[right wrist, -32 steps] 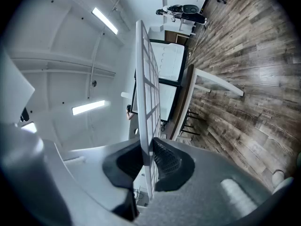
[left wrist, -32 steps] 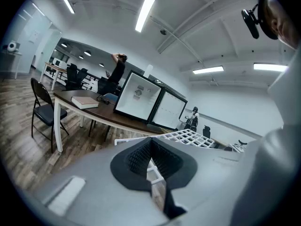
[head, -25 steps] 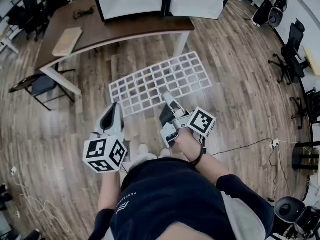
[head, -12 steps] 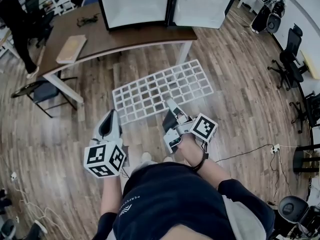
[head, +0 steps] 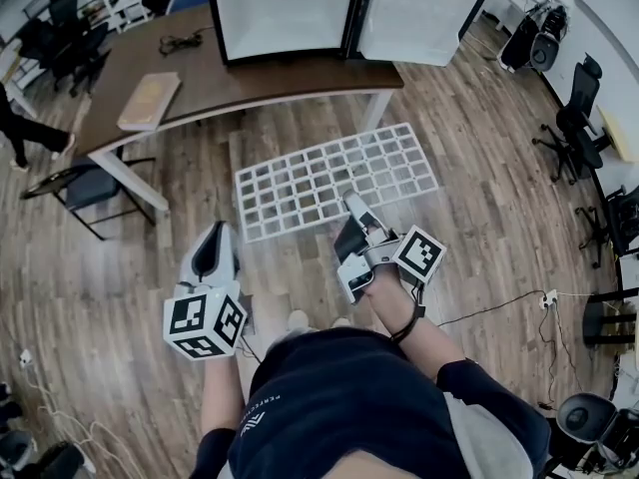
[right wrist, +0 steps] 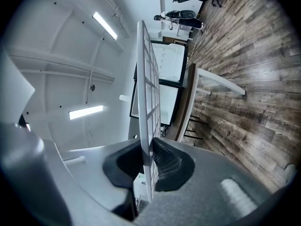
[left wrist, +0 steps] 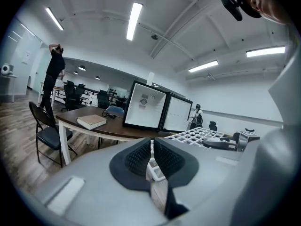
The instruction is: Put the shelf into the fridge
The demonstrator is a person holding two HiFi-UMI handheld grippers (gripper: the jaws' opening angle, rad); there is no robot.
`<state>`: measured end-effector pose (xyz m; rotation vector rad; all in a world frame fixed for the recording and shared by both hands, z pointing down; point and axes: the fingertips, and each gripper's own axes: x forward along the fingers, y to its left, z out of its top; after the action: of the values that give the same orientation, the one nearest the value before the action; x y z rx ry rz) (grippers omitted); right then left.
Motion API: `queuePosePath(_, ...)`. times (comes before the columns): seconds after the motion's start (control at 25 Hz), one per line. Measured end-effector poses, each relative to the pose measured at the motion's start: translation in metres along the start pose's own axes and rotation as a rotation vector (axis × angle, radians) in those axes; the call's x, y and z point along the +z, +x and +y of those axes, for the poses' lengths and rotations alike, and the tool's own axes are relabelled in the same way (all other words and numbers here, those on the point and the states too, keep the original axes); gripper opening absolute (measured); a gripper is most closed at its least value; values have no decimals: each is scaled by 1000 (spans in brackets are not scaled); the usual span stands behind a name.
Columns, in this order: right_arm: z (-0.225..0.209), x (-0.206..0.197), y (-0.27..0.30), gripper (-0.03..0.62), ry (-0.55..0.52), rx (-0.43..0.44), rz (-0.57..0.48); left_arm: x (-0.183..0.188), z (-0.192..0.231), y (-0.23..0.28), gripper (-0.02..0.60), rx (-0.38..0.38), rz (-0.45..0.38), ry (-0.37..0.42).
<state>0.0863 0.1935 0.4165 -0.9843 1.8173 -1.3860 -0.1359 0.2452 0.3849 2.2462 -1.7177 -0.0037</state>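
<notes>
White grid shelf hangs just before the open fridge, its near edge clamped in the right gripper, while the left gripper, empty jaws opening beside the fridge-side corner, looks ready to share the load.

The shelf looks matt white, the floor grainy wood, the table top smooth brown.

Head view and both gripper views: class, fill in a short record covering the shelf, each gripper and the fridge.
shelf: white grid, clamped at its near edge
right gripper: shut on the shelf
left gripper: jaws opening, nothing gripped, beside the shelf's near corner
fridge: on the table, door open
</notes>
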Motion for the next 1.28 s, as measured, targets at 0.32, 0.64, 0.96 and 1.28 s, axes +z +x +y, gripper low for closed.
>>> queuePosePath(0.32, 10, -5, 24, 38, 8, 11, -19, 1, 25, 6, 71, 0, 19, 31)
queuePosePath(0.64, 11, 16, 73, 38, -8, 43, -3, 4, 29, 41, 101, 4, 24, 33)
queuePosePath(0.96, 13, 60, 139, 38, 34, 98, 25, 24, 36, 99, 117, 46, 5, 21)
queuePosePath(1.28, 17, 107, 199, 37, 89, 141, 44, 44, 25, 159, 115, 73, -7, 34)
